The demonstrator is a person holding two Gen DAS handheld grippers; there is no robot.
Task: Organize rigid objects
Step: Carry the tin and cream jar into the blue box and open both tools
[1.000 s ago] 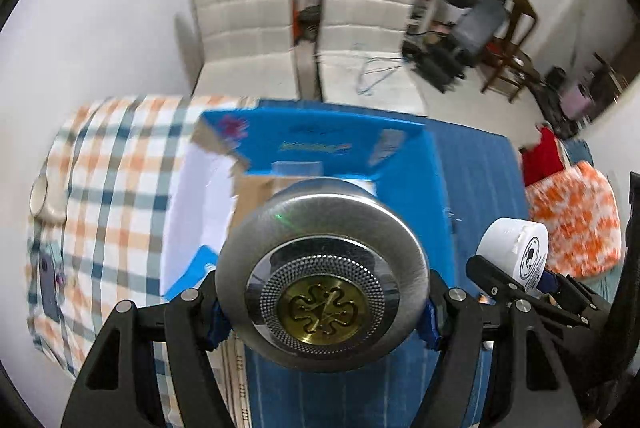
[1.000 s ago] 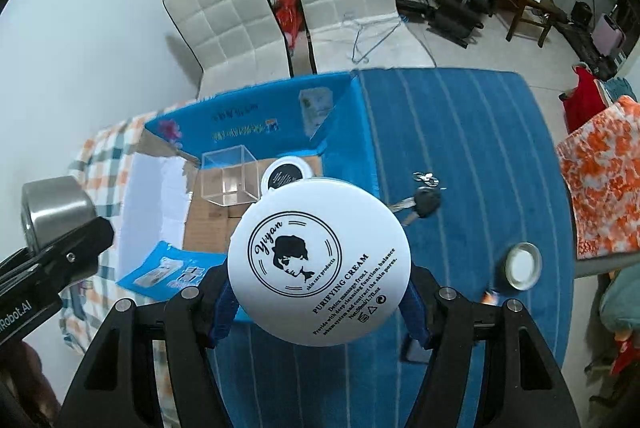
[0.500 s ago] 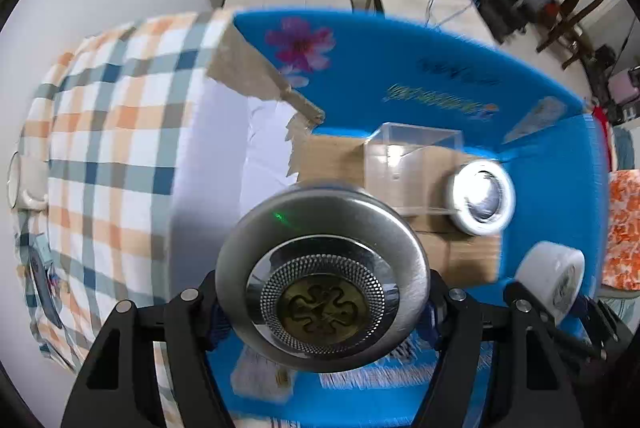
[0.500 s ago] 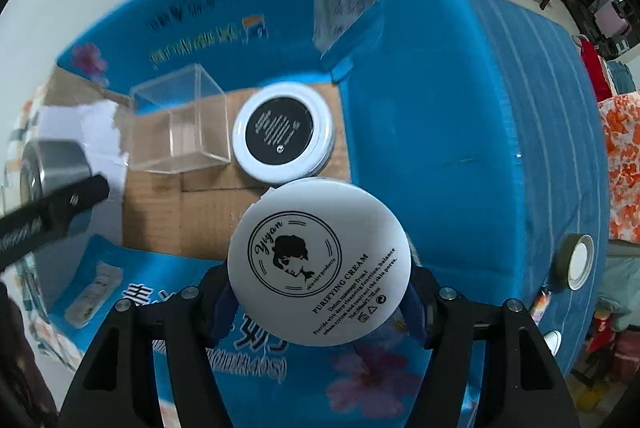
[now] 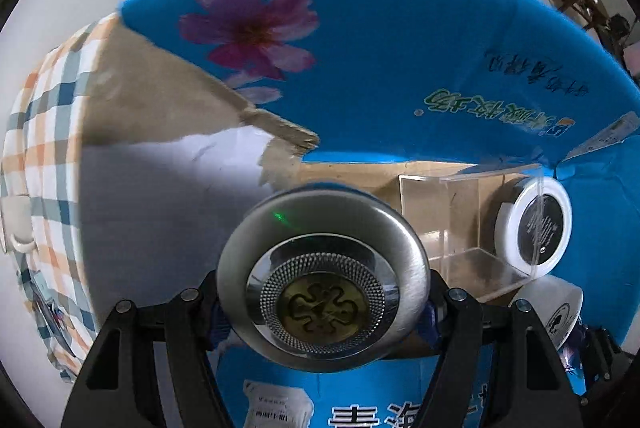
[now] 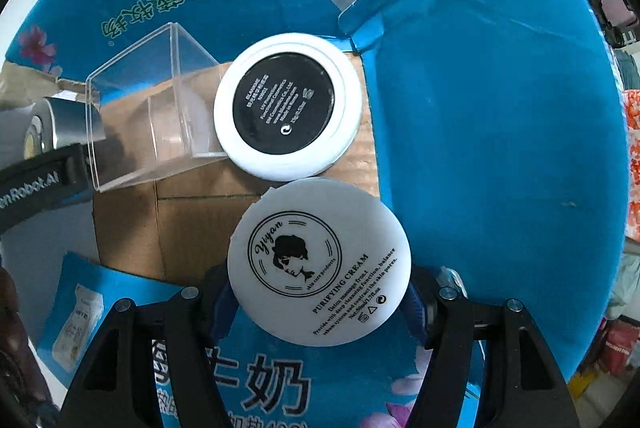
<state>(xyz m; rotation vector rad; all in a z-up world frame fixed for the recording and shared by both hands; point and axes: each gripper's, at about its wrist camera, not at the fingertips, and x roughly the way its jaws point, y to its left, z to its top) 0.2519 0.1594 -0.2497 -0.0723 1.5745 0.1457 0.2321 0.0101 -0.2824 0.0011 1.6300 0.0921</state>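
Two tools are over the open blue carton (image 6: pixel 500 131), and each of yours is pinching a round thing. That carton is the biggest item: blue flaps printed with flowers and Chinese lettering stand around a bare brown cardboard floor (image 6: pixel 192 224), and one torn flap shows raw cardboard on the left in the left wrist view. Outside it, at the left edge of that view, lies a checked cloth (image 5: pixel 40 131).

On the carton floor a clear plastic box (image 6: pixel 152 115) lies on its side, its open mouth turned toward your left tool. Just beside it, touching or nearly so, a white jar with a black label (image 6: pixel 286 105) rests in the far right corner.

Your left tool (image 5: pixel 322 302) grips a brushed metal tin (image 5: pixel 322 280) by its sides, held above the carton's left part, near the clear box. Your right tool (image 6: pixel 318 294) clamps a white cream jar (image 6: pixel 318 260) marked "Purifying Cream", held just in front of the black-labelled jar, over the floor's right edge.
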